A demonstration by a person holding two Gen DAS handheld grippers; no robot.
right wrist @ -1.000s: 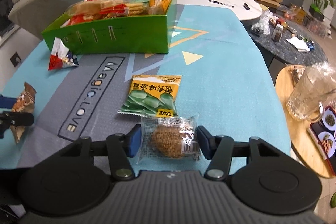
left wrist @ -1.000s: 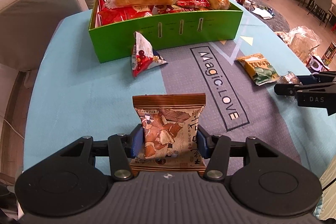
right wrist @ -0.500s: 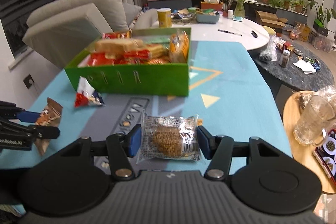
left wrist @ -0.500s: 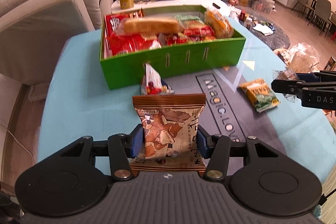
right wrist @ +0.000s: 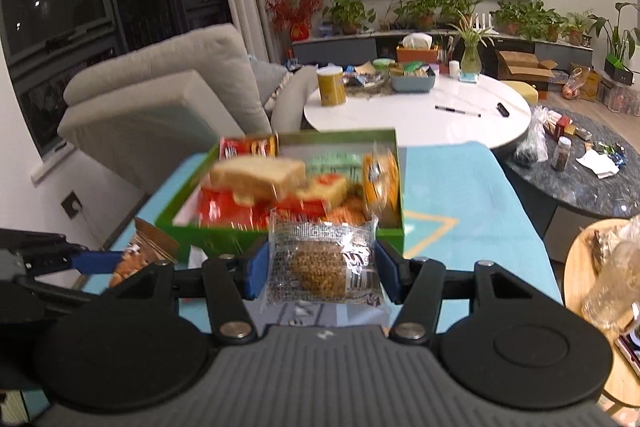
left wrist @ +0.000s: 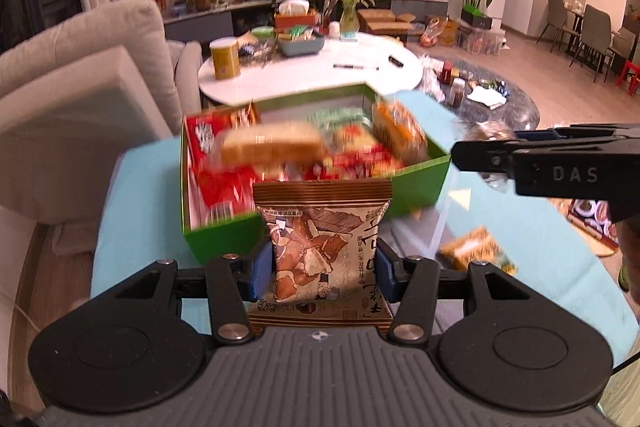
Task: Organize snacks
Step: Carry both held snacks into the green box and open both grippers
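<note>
The left hand-held gripper (left wrist: 323, 263) is clamped on a brown snack packet (left wrist: 320, 247), held upright at lower centre of its view, in front of the green box (left wrist: 224, 243). The right hand-held gripper (right wrist: 322, 269) is clamped on a clear-wrapped cookie (right wrist: 320, 263) at lower centre of its view. The box, full of snacks, sits on the blue-covered counter (right wrist: 452, 195). A yellow-green packet (left wrist: 476, 251) lies at right.
</note>
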